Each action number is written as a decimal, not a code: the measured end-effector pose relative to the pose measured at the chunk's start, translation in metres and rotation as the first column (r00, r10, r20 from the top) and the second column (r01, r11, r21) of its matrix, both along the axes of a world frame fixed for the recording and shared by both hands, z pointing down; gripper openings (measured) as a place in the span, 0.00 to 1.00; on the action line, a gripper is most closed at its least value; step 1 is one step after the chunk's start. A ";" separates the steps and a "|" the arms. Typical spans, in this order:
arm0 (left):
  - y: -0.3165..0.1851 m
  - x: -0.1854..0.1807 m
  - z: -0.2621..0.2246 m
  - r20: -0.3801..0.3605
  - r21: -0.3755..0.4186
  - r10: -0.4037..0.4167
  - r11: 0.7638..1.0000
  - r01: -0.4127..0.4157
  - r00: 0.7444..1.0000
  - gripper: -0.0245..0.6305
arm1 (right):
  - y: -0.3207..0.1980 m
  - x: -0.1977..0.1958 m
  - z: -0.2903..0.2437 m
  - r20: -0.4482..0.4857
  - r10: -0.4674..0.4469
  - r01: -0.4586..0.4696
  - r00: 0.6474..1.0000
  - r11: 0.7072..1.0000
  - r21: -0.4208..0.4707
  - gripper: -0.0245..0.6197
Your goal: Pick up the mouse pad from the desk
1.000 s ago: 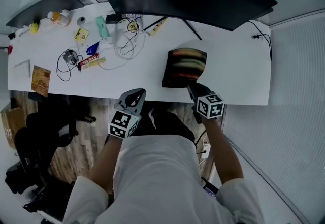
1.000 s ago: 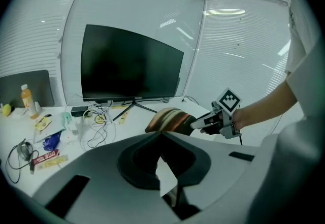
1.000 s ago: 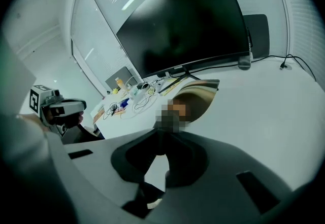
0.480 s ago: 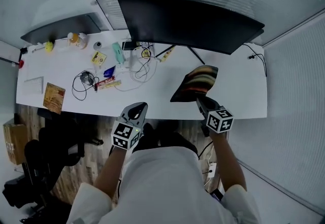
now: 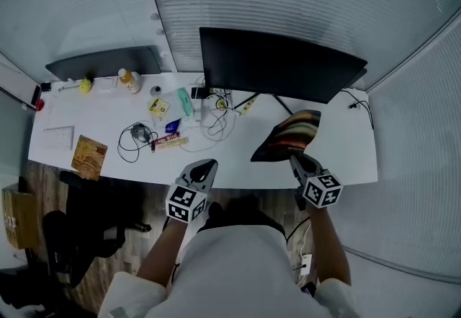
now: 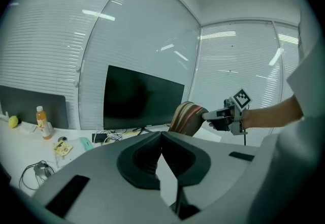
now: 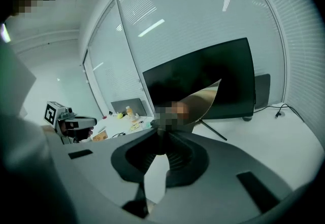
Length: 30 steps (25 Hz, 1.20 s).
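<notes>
Clutter covers the left half of the white table point(image 5: 338, 158). A brown card point(image 5: 89, 156) lies near the front edge, and a small bottle point(image 5: 130, 80) stands at the back, just beside a smaller dark screen point(image 5: 104, 63). A coiled black cable point(image 5: 137, 135) lies toward the middle, with a teal case point(image 5: 185, 102) next to a tangle of white leads.

The left gripper point(image 5: 205, 165) hangs just off the table's front edge, ahead of the person's body. Its fingers are closed tip to tip with nothing between them.

Behind it and to the right, a wide black monitor point(image 5: 281, 68) stands on thin legs at the back of the table.

The mouse pad point(image 5: 288, 138) is striped in dark, orange and pale bands. It is up off the table and steeply tilted, in front of the monitor's right end. Its near edge is pinched in the right gripper point(image 5: 297, 159) — the fingers are clamped tight on it. In the right gripper view the pad's tan underside curls upward from the fingers, one corner showing against the dark screen. In the left gripper view the pad hangs in the air, well above the tabletop.

At the far right of the table lies a thin black wire point(image 5: 358, 104).
</notes>
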<state>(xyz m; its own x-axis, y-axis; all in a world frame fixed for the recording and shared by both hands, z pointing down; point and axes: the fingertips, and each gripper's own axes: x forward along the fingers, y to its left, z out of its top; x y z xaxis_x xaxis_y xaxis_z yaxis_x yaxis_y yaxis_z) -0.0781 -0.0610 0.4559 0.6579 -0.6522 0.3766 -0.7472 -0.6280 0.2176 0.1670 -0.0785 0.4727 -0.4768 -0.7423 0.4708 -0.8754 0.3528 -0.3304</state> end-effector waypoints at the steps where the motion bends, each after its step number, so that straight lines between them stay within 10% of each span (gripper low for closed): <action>1: 0.000 -0.004 -0.003 -0.004 0.006 0.003 1.000 -0.003 1.000 0.06 | 0.002 -0.002 -0.006 -0.012 0.005 -0.005 1.000 1.000 0.017 0.12; 30: -0.010 -0.023 -0.103 -0.032 0.184 -0.064 0.981 0.069 0.997 0.06 | 0.016 -0.008 -0.122 -0.041 -0.032 0.043 0.999 0.947 0.319 0.12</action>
<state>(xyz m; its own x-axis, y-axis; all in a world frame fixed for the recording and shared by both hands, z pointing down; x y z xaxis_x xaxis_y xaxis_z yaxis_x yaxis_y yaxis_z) -0.1011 -0.0711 0.3527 0.6190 -0.7513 0.2289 -0.7840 -0.6085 0.1227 0.1587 -0.0629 0.3504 -0.4945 -0.8385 0.2288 -0.8686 0.4674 -0.1644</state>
